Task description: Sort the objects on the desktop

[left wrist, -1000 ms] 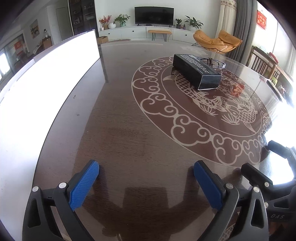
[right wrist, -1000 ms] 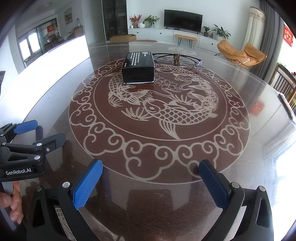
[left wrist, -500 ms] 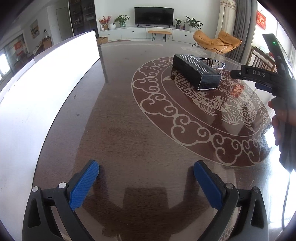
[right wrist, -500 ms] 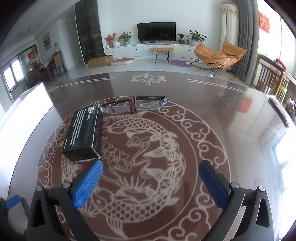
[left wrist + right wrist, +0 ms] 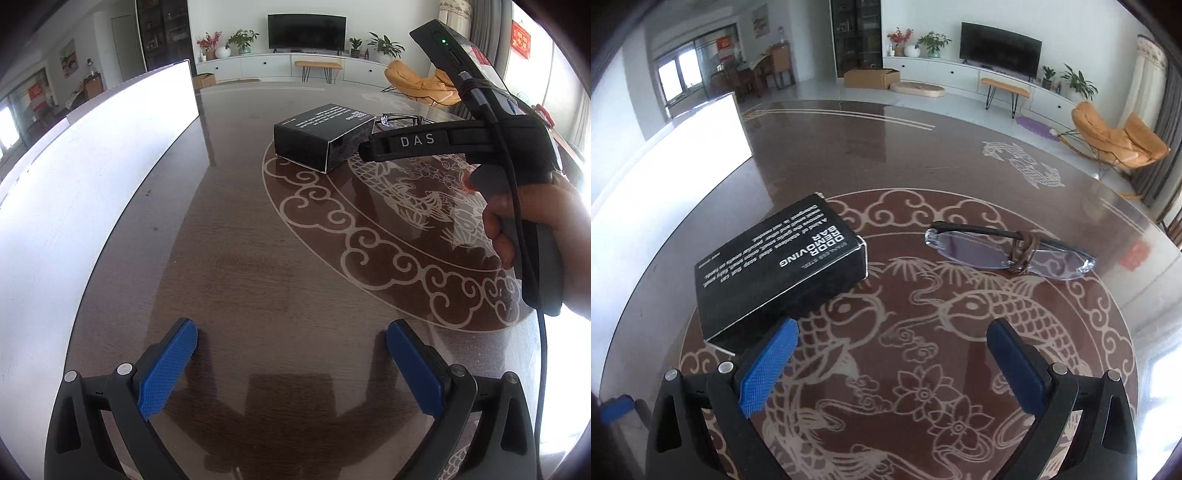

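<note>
— Where did the black box (image 5: 783, 273) lie?

— It lay flat on the dark round table (image 5: 960, 155), on the edge of the table's carp medallion (image 5: 967, 317). The folded glasses (image 5: 1010, 249) sat beside the box, also inside the medallion, apart from it.

— And the right gripper (image 5: 892, 363)?

— It hung over the medallion on the near side of the box, its blue pads spread wide with nothing between them. The left pad (image 5: 768, 369) was close against the box's near end; whether it touched could not be told.

— The left gripper (image 5: 291, 369)?

— It was well short of the box, over bare wood outside the medallion, pads likewise spread and empty. From its view the person's right hand (image 5: 532, 221) gripped the other tool's handle beside the box.
</note>
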The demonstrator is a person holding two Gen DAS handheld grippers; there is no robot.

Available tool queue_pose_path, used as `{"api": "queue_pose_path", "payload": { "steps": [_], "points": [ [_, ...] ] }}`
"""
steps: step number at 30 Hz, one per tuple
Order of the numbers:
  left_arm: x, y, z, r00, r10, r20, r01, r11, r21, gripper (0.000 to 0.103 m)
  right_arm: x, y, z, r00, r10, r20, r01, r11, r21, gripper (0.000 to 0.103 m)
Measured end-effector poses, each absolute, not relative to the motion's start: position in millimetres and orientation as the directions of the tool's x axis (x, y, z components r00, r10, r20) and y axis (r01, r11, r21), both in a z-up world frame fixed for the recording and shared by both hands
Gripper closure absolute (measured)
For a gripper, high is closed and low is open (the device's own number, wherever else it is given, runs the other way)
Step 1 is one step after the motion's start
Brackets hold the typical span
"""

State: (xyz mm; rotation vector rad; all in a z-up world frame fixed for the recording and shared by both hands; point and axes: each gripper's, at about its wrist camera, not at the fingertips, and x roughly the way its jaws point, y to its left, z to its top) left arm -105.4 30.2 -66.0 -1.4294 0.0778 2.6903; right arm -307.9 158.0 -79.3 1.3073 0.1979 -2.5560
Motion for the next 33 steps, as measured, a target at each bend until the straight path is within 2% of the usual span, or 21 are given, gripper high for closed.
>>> {"api": "queue_pose_path", "payload": {
  "steps": [7,16,33],
  "points": [
    [-105.5,30.3,-66.3,-0.557,0.059,-0.829,-0.107,-0.994,0.001,0.0,-251.1,194.0,-86.4,-0.552,-0.157,-0.819,0.194,-0.979,0.057,0.0],
    [-105.6,30.4,-66.5,-0.557,0.059,-0.828,-0.107,-0.994,0.001,0.0,-190.6,275.5,-85.2,-0.583,-0.07,-0.809,0.063,-0.997,0.041,0.0],
    [-116.3,36.6,-65.2,-0.553,0.07,-0.83,-0.126,-0.992,0.001,0.0,-187.2,282.4,-86.0,-0.581,-0.027,-0.813,0.054,-0.998,-0.006,0.0]
  ]
}}
